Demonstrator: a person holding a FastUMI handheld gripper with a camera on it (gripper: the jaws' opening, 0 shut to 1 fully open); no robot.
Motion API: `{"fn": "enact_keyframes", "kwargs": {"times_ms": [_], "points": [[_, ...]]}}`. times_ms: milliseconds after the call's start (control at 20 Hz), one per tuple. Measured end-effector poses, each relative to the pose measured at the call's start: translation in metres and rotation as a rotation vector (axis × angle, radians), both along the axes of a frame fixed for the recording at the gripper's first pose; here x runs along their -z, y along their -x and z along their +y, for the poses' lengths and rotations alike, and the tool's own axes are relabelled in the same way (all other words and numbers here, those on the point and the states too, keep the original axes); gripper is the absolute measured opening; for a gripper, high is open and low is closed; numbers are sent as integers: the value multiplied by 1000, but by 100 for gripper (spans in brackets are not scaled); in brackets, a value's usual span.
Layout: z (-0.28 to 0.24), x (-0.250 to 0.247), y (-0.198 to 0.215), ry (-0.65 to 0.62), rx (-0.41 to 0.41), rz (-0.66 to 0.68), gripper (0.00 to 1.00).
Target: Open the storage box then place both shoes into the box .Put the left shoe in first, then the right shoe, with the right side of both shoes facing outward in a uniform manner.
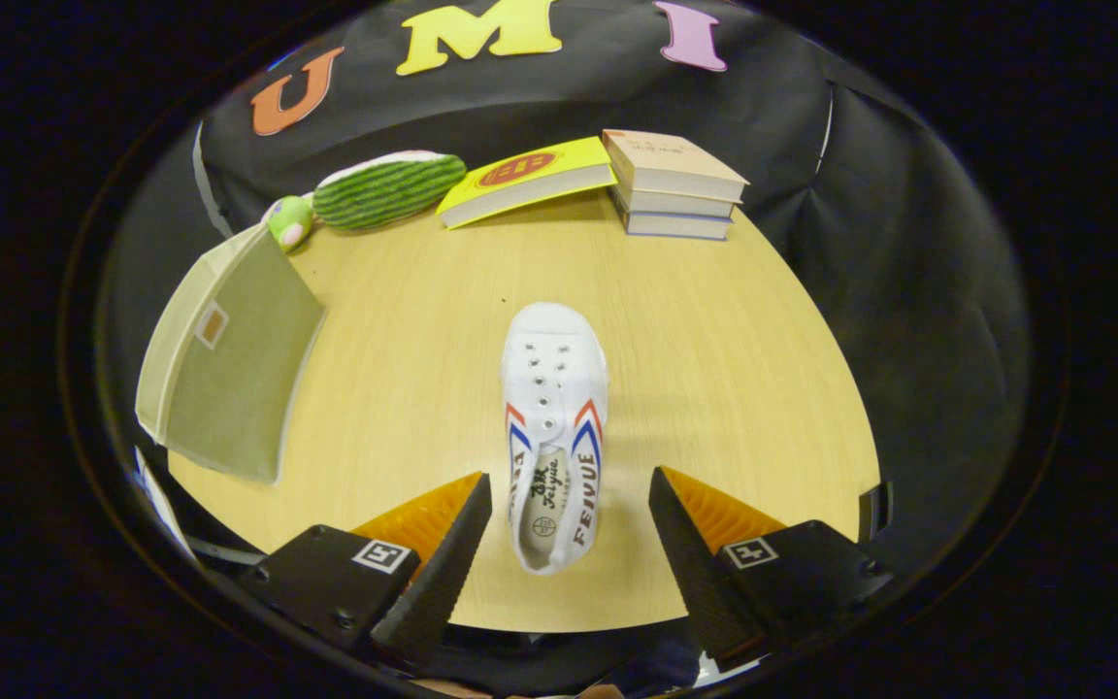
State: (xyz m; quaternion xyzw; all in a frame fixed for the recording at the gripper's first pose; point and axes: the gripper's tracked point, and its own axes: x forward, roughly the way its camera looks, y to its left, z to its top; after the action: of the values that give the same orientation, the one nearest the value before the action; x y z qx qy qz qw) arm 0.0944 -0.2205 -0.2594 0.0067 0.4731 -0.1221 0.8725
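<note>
A white canvas shoe (pixel 553 427) with red and blue side stripes lies on the wooden table (pixel 714 359), toe pointing away from me, heel between my fingers. My gripper (pixel 569 524) is open, one finger on each side of the heel, neither touching it. The beige fabric storage box (pixel 229 364) stands to the left of the shoe, its lid raised; its inside is hidden from here.
At the table's far edge lie a green striped plush toy (pixel 389 187), a small green toy (pixel 289 219), a yellow book (pixel 525 180) and a stack of three books (pixel 675 184). The table's near edge runs just under my fingers.
</note>
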Motion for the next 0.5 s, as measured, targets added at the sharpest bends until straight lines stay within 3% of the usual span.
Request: {"fn": "enact_keyframes", "kwargs": {"times_ms": [100, 150, 350, 400, 500], "points": [[-16, 15, -1, 44, 19, 39, 95], [-19, 23, 0, 53, 19, 63, 87], [-27, 47, -20, 66, -15, 91, 77], [-20, 60, -29, 23, -17, 114, 56], [-12, 63, -32, -54, 76, 131, 16]]}}
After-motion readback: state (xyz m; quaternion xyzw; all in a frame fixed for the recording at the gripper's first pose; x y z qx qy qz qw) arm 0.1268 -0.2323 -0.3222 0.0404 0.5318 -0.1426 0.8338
